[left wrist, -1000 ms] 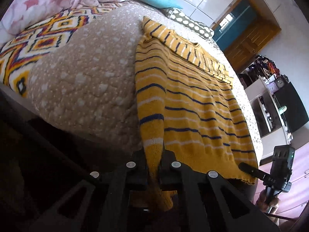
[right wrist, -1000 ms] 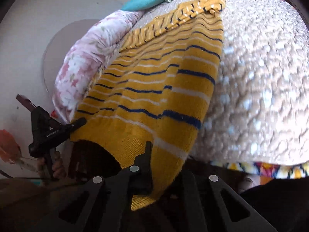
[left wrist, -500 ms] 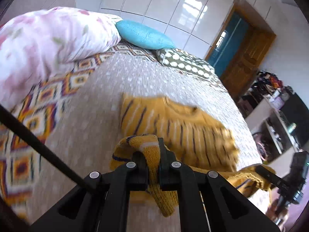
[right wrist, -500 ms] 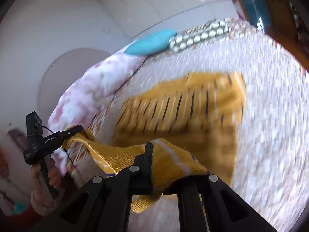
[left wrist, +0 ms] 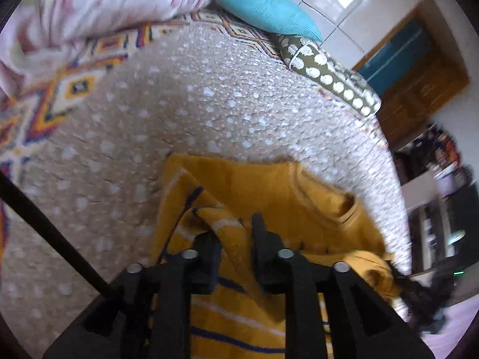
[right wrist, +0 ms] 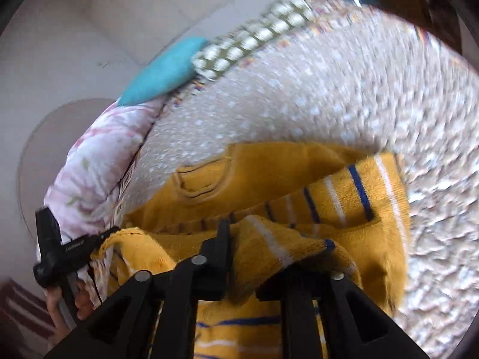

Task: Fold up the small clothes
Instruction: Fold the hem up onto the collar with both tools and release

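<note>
A yellow knit sweater (left wrist: 269, 191) with navy and white stripes lies on the beige dotted bedspread (left wrist: 179, 113), folded over so its hem end lies on the collar end. My left gripper (left wrist: 233, 233) has its fingers parted, with the hem fabric lying loosely between them. My right gripper (right wrist: 248, 248) still has the other hem corner of the sweater (right wrist: 299, 185) draped between and over its fingers. The left gripper also shows in the right wrist view (right wrist: 98, 237), touching the hem.
A pink floral duvet (left wrist: 98, 3), a turquoise pillow (left wrist: 257, 3) and a green dotted pillow (left wrist: 329, 77) lie at the head of the bed. A patterned blanket (left wrist: 60, 83) lies on the left. Shelves and a wooden door stand to the right.
Both grippers carried the sweater's hem forward over its body toward the collar, folding it in half. The left gripper's fingers have opened; the fabric now rests slack.
</note>
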A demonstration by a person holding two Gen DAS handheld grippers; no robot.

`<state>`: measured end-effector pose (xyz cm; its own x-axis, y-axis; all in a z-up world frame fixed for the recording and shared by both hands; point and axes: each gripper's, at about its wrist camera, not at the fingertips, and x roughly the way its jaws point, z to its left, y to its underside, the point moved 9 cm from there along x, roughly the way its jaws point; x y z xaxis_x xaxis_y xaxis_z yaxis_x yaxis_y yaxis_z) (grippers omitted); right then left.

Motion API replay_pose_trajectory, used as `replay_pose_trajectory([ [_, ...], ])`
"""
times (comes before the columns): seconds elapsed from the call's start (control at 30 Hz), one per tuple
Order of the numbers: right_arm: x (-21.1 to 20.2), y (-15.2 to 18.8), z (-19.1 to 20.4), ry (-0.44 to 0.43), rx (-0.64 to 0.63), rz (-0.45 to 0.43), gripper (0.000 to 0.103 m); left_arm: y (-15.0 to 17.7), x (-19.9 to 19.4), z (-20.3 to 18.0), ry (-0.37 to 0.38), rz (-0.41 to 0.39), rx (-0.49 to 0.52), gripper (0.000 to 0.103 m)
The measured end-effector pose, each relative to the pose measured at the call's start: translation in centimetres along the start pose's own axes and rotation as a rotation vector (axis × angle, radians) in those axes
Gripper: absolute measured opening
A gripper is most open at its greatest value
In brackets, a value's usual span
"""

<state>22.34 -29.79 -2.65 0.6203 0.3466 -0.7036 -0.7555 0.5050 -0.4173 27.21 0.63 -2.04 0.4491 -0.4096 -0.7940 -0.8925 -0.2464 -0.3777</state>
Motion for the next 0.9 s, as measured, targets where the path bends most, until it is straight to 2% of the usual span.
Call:
replay_pose_trajectory([
  [0.03, 0.6, -0.5, -0.6, -0.011, 0.032, 0.004, 0.025, -0.3, 0.0, 0.0, 0.03, -0.002, -0.017, 0.035],
  [0.07, 0.8, -0.7, -0.9, -0.018, 0.047, 0.005, 0.026, -0.6, -0.2, 0.0, 0.06, -0.009, -0.034, 0.04],
  [0.13, 1.2, -1.3, -1.2, -0.043, 0.078, 0.007, 0.037, -1.5, -1.2, 0.2, 0.091, -0.054, -0.064, 0.061],
  [0.2, 1.4, -2.1, -1.4, -0.058, 0.113, -0.001, 0.043, -2.2, -2.0, 0.8, 0.083, -0.095, -0.082, 0.067],
  [0.27, 1.4, -2.8, -1.3, -0.064, 0.139, -0.012, 0.048, -2.6, -2.5, 1.5, 0.063, -0.103, -0.084, 0.068],
  [0.33, 0.9, -3.8, -1.2, -0.038, 0.14, -0.043, 0.063, -2.5, -2.9, 2.2, 0.022, -0.101, -0.075, 0.067],
  [0.37, 0.5, -4.4, -1.2, -0.015, 0.137, -0.062, 0.065, -2.4, -3.2, 2.5, 0.005, -0.102, -0.069, 0.067],
  [0.43, -0.3, -5.4, -1.3, 0.026, 0.136, -0.082, 0.067, -1.8, -4.0, 3.0, -0.025, -0.104, -0.045, 0.068],
  [0.53, -2.9, -5.6, -0.5, 0.013, 0.091, -0.09, 0.068, -0.1, -5.2, 3.1, -0.043, -0.096, 0.02, 0.069],
  [0.63, -6.3, -3.3, -0.1, 0.031, -0.014, -0.062, 0.071, 2.5, -6.0, 3.0, -0.034, -0.056, 0.112, 0.073],
  [0.77, -10.0, 2.5, -1.5, 0.063, -0.108, -0.013, 0.071, 6.4, -6.9, 4.4, -0.037, -0.027, 0.187, 0.074],
  [0.9, -11.9, 7.4, -4.0, 0.119, -0.153, -0.007, 0.074, 9.7, -7.6, 5.2, 0.027, -0.007, 0.224, 0.077],
])
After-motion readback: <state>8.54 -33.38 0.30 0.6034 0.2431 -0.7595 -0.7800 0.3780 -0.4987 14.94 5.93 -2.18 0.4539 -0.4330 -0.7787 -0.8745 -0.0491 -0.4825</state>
